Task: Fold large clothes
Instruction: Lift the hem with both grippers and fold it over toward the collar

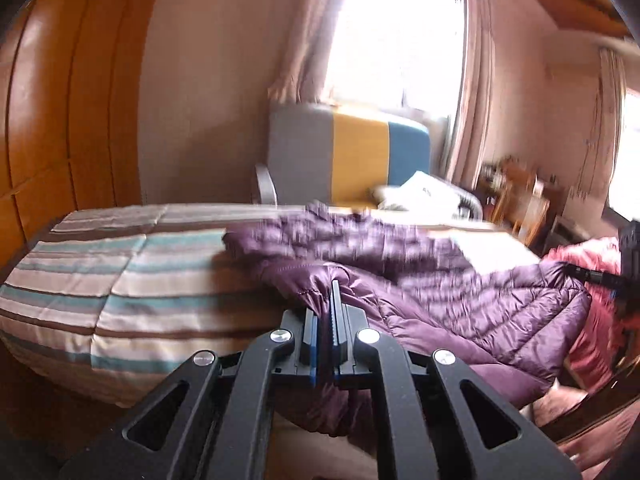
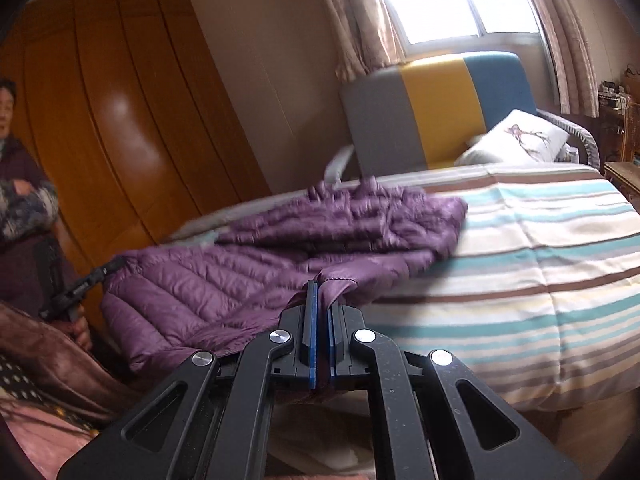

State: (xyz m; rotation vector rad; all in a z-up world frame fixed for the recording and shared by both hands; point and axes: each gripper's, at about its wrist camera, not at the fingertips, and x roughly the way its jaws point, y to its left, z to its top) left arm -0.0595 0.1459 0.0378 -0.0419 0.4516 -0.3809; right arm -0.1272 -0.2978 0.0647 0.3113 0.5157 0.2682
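We see the left gripper (image 1: 334,284) with its two black fingers pressed together on a fold of the purple quilted down jacket (image 1: 460,292). The hem of this jacket is pinched between the blue pads, and some cloth hangs below the fingers. The right gripper (image 2: 320,284) is in the same condition: its fingers are closed on another part of the purple hem, and a small stitched edge of cloth stands out just to the right of the tips.

In front of both grippers the jacket lies spread over the bed with the striped cover in cream, brown and light blue (image 2: 540,272). The near edge of the jacket is lifted from the bed where the fingers hold it, while the far part rests on the cover and looks blurred.

Beyond the bed, ahead of the grippers, stands a chair with a grey, yellow and blue back (image 1: 348,152), and a white cushion (image 2: 516,140) lies on it. Behind the chair is a bright window with pale curtains (image 1: 396,32). To the left of the grippers is an orange-brown wooden wardrobe (image 2: 132,120).

In the right wrist view a person with crossed arms (image 2: 20,200) stands at the far left, beside the wardrobe.
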